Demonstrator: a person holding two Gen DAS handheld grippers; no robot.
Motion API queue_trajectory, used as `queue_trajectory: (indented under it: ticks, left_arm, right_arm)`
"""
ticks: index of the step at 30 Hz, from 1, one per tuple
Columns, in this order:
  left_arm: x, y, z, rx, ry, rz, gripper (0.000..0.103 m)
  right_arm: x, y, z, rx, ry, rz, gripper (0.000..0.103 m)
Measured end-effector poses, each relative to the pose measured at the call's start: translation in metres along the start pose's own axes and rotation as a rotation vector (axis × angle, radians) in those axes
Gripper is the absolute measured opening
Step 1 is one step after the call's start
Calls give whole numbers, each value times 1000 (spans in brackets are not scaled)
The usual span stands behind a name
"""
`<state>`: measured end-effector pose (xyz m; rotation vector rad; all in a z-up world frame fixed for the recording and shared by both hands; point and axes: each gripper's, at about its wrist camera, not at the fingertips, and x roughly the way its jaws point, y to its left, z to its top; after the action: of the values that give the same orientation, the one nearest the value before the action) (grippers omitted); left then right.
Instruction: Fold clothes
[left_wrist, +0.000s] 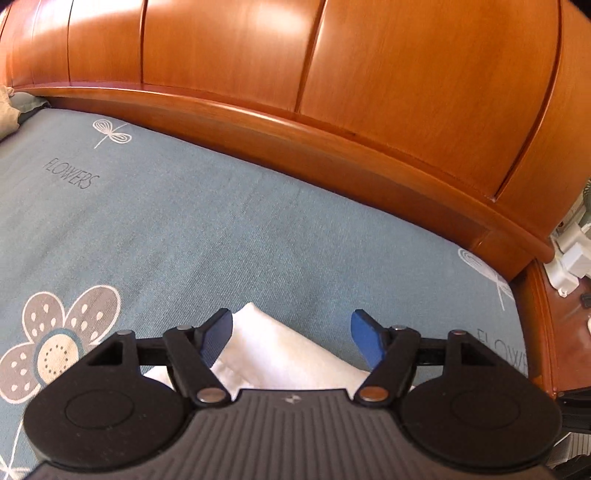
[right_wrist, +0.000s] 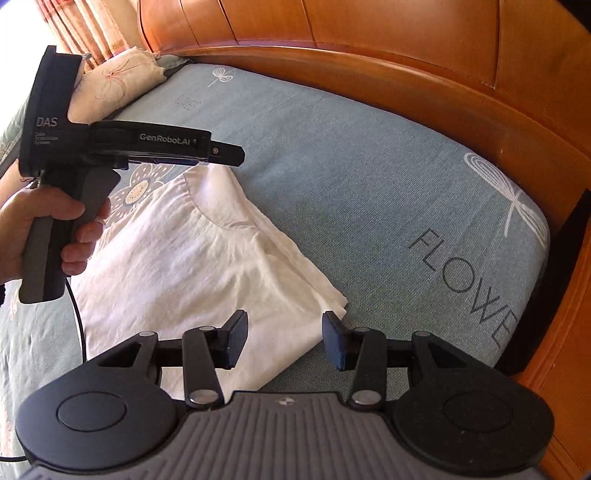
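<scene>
A white shirt lies rumpled and partly folded on the blue-grey flowered bedsheet, its neckline facing the headboard. My right gripper hovers open over the shirt's near right corner, and cloth shows below the gap without being pinched. In the left wrist view my left gripper stands open with a pointed corner of the shirt between its blue pads; neither pad presses on it. From the right wrist view, a hand holds the left gripper above the shirt's far corner.
A curved wooden headboard runs along the far side of the bed. A beige pillow lies at the far left by striped curtains. White items stand on a bedside surface to the right. A cable hangs from the left gripper.
</scene>
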<state>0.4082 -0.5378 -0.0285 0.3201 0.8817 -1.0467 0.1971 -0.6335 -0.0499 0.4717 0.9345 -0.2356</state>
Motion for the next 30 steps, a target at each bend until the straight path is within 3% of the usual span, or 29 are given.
queue_trajectory:
  ticks: [4,8,14,16,20,26,30]
  left_arm:
    - [-37,-2,-18,10,-12,28,71]
    - [-74,3,-50,-7,26,85,76]
    - [-107,13,-100,-54,56,69,76]
    - [-115,12,-111,-70,65,64,76]
    - [-129,7,-125,-58,55,34,76]
    - [-130,-9,-131,19,29,-77,76]
    - [-116,-2,-137,-33,76,-136,76]
  right_arm:
    - [-7,17,-4,-91,16,28,54]
    - [-8,49,-23,-176,61,77,58]
    - [-4,103,-65,-209,87,173,71]
    - [6,116,-81,-167,139,162,72]
    - [-17,124,-106,-71,53,194,72]
    - [-24,93,-137,236,3,251,74]
    - [-15,78,-145,365,-68,313,74]
